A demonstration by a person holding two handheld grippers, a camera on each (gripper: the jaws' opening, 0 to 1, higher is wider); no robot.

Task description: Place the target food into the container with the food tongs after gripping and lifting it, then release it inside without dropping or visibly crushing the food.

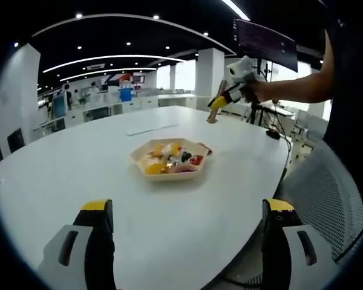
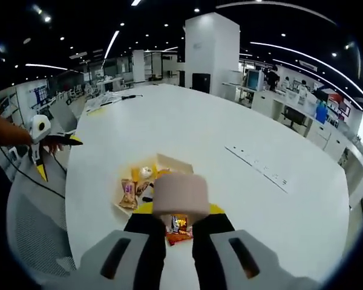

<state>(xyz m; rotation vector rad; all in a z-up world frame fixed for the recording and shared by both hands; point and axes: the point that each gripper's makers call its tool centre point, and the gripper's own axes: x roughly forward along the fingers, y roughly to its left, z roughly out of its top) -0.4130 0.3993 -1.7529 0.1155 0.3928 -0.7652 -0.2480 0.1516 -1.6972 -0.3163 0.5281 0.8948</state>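
1. The tray [image 1: 171, 158] is the landmark: a shallow, pale, many-sided dish lying on a big white table [image 1: 78, 175], holding a heap of small wrapped snacks in yellow, orange, red and white.

2. In the right gripper view the right gripper [image 2: 180, 222] has its jaws closed on a roll [image 2: 181, 194], a short pale pinkish-beige cylinder.

3. The roll lies on its side across the jaws, its long axis running from one side of that view to the other, its flat ends facing outward past each jaw.

4. The roll hangs above the near edge of the tray [image 2: 169, 162], clear of the snacks below; a brown packet [image 2: 128, 194] lies at the tray's side and an orange one [image 2: 179, 225] shows between the jaws under the roll.

5. In the left gripper view the right gripper [image 1: 221, 101] is raised beyond the tray's far side, held in a hand [image 1: 261, 92]; something pale-brown pokes from its yellow tips, too small to make out.

6. The left gripper [image 1: 187, 229] has its jaws wide apart with nothing between them, held on the near side of the tray, well apart from it and over the table's edge.

7. In the right gripper view the left gripper [image 2: 59, 156] is off to the tray's side, past the table's rim, by a mesh chair [image 2: 36, 223].

8. A long white strip [image 2: 257, 165] lies flat on the table, away from the tray.
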